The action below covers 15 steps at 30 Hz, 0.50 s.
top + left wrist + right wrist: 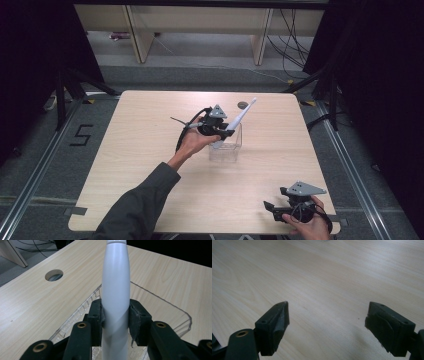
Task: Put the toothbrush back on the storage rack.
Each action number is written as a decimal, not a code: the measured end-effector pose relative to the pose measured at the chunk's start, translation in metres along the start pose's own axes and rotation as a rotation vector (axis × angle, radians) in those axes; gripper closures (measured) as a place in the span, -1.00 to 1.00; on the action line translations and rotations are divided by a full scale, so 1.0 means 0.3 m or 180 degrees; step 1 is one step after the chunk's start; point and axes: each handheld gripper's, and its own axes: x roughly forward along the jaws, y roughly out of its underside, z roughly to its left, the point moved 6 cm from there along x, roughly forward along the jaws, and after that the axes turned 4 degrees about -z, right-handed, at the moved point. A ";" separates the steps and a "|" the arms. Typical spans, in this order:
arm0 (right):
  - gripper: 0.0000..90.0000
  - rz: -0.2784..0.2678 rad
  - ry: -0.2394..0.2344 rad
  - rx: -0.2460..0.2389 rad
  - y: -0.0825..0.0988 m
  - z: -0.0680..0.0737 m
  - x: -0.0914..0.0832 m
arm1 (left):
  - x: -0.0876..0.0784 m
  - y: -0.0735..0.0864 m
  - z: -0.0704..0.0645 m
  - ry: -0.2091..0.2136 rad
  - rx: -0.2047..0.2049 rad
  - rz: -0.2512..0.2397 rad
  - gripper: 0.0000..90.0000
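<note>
Your left gripper (115,317), clamped on the white handle (115,290), should lower it upright into the clear container (227,145); right gripper (327,325) waits, jaws apart.

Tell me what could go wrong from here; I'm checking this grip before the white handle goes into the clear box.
The left gripper pinches the smooth, tapering white handle low down, most of its length beyond the pads; it might slip or pivot. The handle is tilted over the light clear box, so a nudge could tip or slide it. The right gripper rests open near the table edge, too far off to steady the box.
</note>
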 end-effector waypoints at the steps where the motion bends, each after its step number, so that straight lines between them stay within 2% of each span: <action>1: -0.58 0.0000 0.0000 0.0000 0.000 0.000 0.000 | 0.002 0.002 0.001 0.0009 0.0009 0.0010 0.47; 15: -0.58 0.0004 -0.0007 0.0007 0.000 0.000 0.000 | -0.001 0.011 0.006 -0.0015 0.0035 0.0265 0.46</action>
